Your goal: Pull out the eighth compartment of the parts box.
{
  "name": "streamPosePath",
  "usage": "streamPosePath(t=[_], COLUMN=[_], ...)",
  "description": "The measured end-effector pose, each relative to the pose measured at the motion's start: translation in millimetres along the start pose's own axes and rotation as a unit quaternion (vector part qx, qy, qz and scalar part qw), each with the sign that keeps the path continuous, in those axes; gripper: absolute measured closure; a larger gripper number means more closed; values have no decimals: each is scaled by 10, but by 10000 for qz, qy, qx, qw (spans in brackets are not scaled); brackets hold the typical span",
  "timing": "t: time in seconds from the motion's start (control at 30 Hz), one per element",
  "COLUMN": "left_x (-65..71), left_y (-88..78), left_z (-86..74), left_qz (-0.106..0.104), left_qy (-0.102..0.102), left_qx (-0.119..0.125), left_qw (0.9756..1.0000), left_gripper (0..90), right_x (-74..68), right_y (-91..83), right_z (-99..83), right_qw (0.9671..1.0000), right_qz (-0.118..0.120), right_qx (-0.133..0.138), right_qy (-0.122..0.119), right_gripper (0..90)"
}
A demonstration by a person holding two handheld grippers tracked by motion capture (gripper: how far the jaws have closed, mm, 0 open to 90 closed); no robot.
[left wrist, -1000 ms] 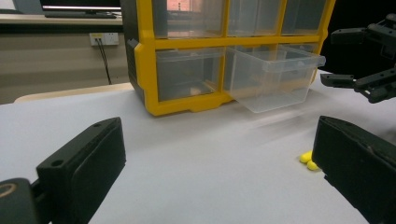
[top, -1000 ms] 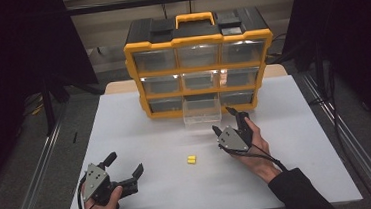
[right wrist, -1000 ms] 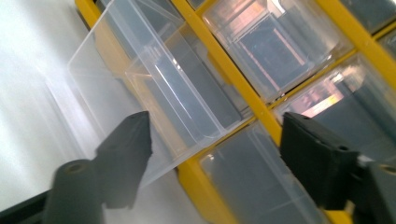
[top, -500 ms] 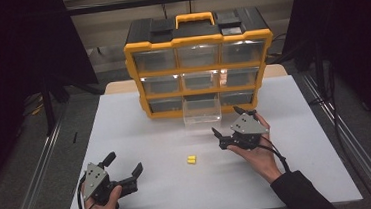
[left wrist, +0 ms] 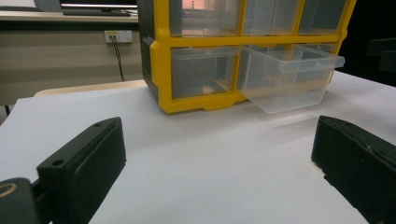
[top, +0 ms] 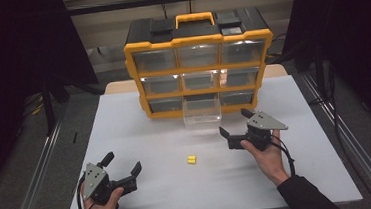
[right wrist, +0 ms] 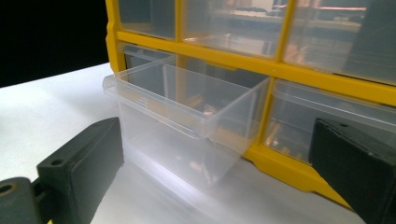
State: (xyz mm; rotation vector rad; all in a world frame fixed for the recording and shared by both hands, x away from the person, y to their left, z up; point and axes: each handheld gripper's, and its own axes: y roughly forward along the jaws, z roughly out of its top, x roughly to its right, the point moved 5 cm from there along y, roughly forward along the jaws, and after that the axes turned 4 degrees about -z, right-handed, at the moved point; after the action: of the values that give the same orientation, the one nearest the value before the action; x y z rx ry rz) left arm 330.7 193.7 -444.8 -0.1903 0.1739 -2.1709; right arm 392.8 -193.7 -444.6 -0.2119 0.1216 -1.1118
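On the left of the table [top: 141, 138], near its front edge, I see my left gripper [top: 125, 168] resting in the hand, its fingers spread wide with only bare white sheet between them. Ahead of those fingers, in the left gripper view, the sheet runs clean to the yellow cabinet [left wrist: 161, 70], and beyond that a beige wall carries a socket [left wrist: 117, 35] with cables hanging from it. Dark curtain closes the room off to the left, and a metal rail [top: 34, 181] runs along the floor beside the table.

Between the two grippers, nearer my right one, a small yellow piece [top: 191, 159] lies on the sheet, well apart from either set of fingers.

Straight behind it the cabinet [top: 200, 70] stands at the table's far side, black on top with a yellow handle. Its bottom middle drawer [top: 201, 110] is pulled out, clear plastic, resting over the sheet.

My right gripper [top: 235, 123] sits just right of that drawer. Its jaws have just been opening and now stand spread wide, pinching nothing. In the right gripper view the drawer [right wrist: 187, 126] sits ahead between the fingers, closer to the left one, not touched by either. Small brass-coloured bits show inside it, too blurred to name.

Right of the table, another rail [top: 357, 146] and more dark curtain.
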Motion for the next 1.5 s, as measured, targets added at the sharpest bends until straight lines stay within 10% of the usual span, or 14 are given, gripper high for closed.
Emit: streamPosePath(t=[1.5], left_x=[-14], left_y=[-146], left_z=[5], left_qz=[44], left_qy=[48], left_qx=[111], left_qw=[9999], left_gripper=[35], right_x=[405], right_y=[-1015], right_z=[-296], right_qw=[9951], right_qz=[-959], right_qx=[42], right_qy=[218], right_gripper=[9])
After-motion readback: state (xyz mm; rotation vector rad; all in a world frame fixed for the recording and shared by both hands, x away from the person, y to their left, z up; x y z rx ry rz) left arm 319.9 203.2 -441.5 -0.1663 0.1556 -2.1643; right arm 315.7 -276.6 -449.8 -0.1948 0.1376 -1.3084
